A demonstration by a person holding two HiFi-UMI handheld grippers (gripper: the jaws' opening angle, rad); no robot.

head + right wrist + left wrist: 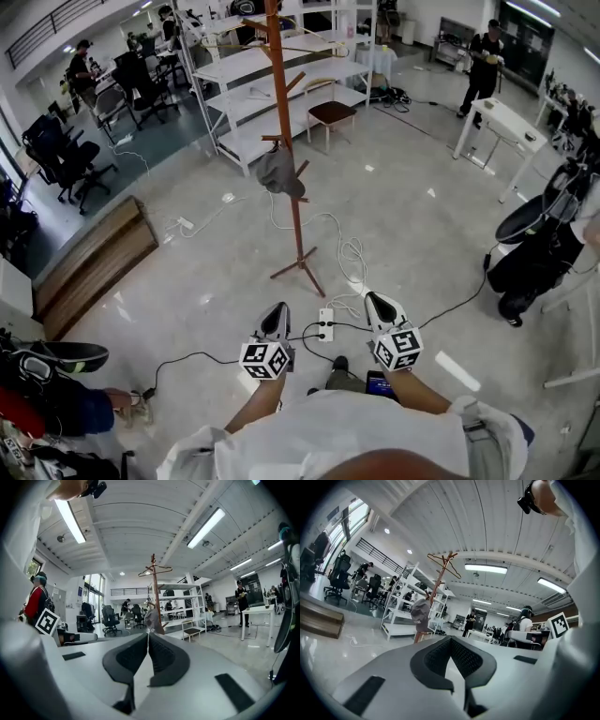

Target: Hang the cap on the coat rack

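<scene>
A grey cap (278, 174) hangs on a low peg of the tall brown wooden coat rack (285, 112), which stands on the floor a few steps ahead of me. Seen from the left gripper view, the cap (420, 614) sits against the rack (441, 572); the right gripper view shows the cap (151, 618) on the rack (153, 581) too. My left gripper (276, 313) and right gripper (374, 301) are held close to my body, far from the rack. Both have their jaws together with nothing between them (450, 639) (148, 634).
A power strip (325, 325) and white cables (349, 255) lie on the floor between me and the rack's feet. White shelving (267, 80) and a stool (330, 113) stand behind the rack. A wooden bench (94, 262) is left, a white table (506, 124) and a person (485, 66) right.
</scene>
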